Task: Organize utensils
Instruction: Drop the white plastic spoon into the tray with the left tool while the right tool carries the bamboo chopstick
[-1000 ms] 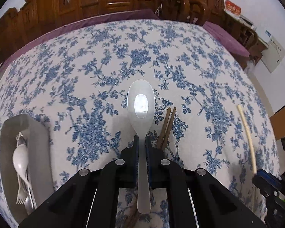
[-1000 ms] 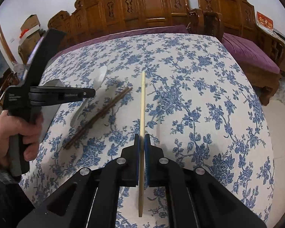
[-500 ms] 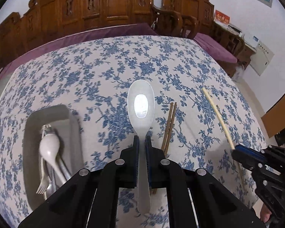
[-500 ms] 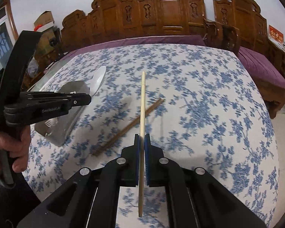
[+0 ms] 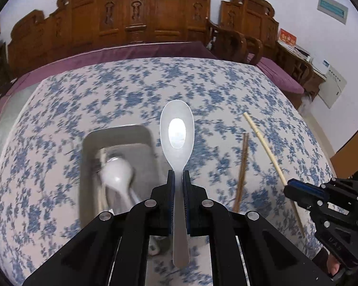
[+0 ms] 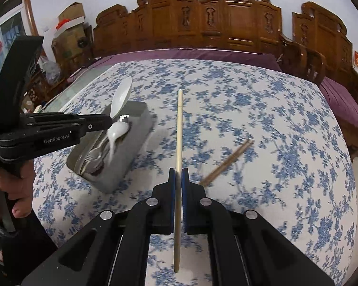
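My left gripper (image 5: 178, 174) is shut on the handle of a metal spoon (image 5: 177, 128), whose bowl points forward and hangs just right of a grey tray (image 5: 118, 130). Inside the tray lie a white spoon (image 5: 118, 175) and other cutlery, all blurred. My right gripper (image 6: 178, 170) is shut on a single pale chopstick (image 6: 179, 128), held above the cloth to the right of the tray (image 6: 136, 143). The right wrist view shows the left gripper (image 6: 108, 122) over the tray with the metal spoon (image 6: 122, 95). A brown chopstick pair (image 6: 229, 160) lies on the tablecloth.
The round table wears a blue-flowered white cloth (image 5: 136, 88). Carved wooden chairs (image 6: 226, 21) and purple cushions (image 6: 341, 102) ring its far side. A person's hand (image 6: 12, 183) grips the left tool's handle. Boxes and clutter (image 6: 69, 19) stand at the far left.
Both grippers have travelled leftwards and slightly up with their loads. The tray has come from the left edge to just beside the metal spoon. The brown pair stays put.
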A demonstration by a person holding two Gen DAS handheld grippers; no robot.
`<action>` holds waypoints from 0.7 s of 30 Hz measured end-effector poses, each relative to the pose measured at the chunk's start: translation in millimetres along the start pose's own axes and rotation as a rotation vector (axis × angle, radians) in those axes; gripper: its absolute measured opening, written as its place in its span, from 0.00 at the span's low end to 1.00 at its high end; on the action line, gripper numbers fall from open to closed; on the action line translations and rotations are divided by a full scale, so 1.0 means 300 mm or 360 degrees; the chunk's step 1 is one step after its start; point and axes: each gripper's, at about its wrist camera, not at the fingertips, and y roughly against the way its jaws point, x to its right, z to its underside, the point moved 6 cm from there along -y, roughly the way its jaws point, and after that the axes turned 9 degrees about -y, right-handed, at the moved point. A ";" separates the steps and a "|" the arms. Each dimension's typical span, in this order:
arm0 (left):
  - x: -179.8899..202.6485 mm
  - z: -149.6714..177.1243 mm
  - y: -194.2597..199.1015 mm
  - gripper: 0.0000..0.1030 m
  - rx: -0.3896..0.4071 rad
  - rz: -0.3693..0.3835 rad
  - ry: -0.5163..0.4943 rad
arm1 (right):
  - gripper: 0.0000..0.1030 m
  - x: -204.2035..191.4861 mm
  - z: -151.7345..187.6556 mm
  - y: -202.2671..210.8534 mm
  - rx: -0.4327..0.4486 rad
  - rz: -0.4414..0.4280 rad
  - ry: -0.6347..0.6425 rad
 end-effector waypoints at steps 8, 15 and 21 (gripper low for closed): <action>-0.123 0.062 0.041 0.06 -0.0081 0.0009 0.0038 | 0.06 -0.133 -0.053 -0.003 -0.0045 -0.0019 0.0027; -0.177 0.068 0.050 0.06 -0.0124 0.0018 0.0025 | 0.06 -0.206 -0.121 -0.006 -0.0069 -0.0047 0.0057; -0.188 0.089 0.019 0.06 -0.0142 0.0008 0.0009 | 0.06 -0.249 -0.130 -0.031 -0.0091 -0.0071 0.0096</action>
